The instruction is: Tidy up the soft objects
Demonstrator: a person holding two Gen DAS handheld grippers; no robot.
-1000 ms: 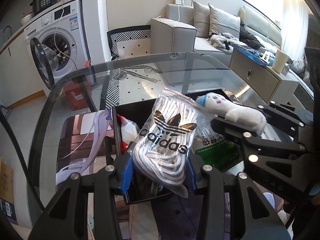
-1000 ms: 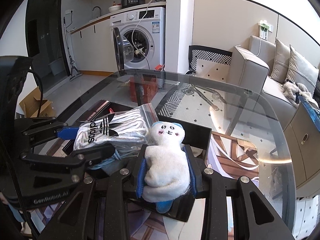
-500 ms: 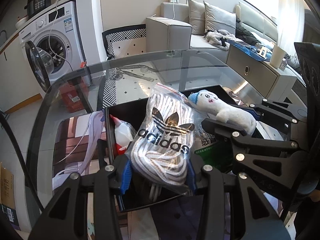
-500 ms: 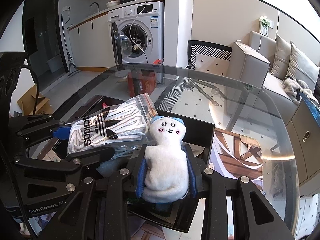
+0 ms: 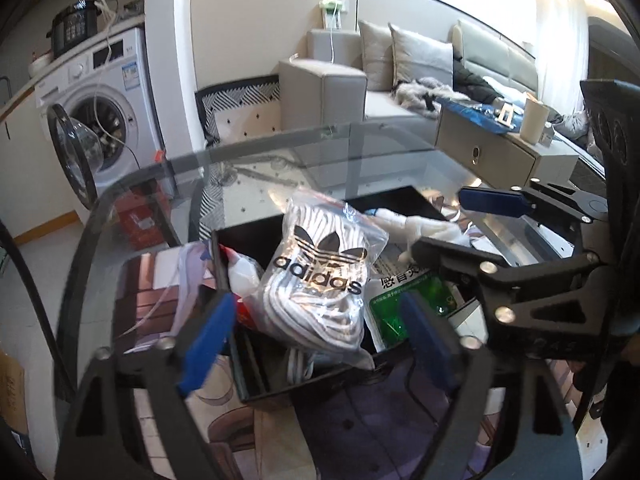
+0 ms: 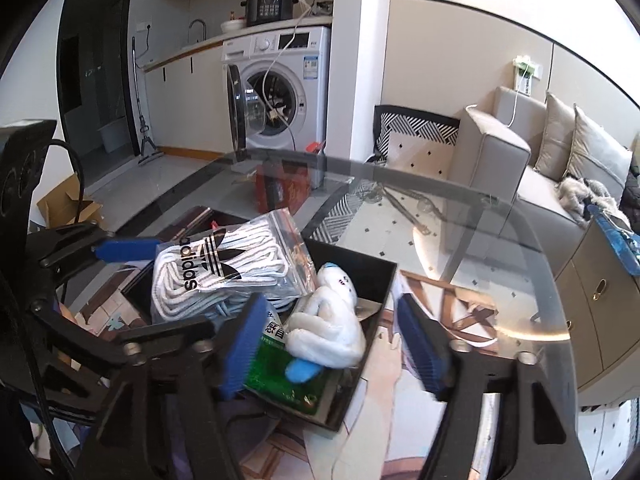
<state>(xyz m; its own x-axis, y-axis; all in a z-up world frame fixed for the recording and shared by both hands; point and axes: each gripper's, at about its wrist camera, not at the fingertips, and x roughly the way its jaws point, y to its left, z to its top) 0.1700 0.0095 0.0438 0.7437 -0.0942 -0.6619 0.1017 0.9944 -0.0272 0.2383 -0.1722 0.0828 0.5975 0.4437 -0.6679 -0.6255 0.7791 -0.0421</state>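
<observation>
Black and shallow, the tray (image 5: 256, 236) sits on the glass worktop (image 6: 460, 216) and holds a clear bag of white laces (image 5: 316, 280) printed "adidas", leaning on a green packet (image 5: 404, 300), with a white plush toy (image 6: 332, 328) lying just to the bag's right. The left gripper (image 5: 316, 336) has its jaws opening, its blue pads clear of the bag between them. The right gripper (image 6: 332, 344) is opening too, its pads apart from the toy lying on the packet.

Each wrist camera looks forward and down along its own gripper's fingers, close above the shared black open-topped box (image 5: 256, 236) (image 6: 384, 276).
</observation>
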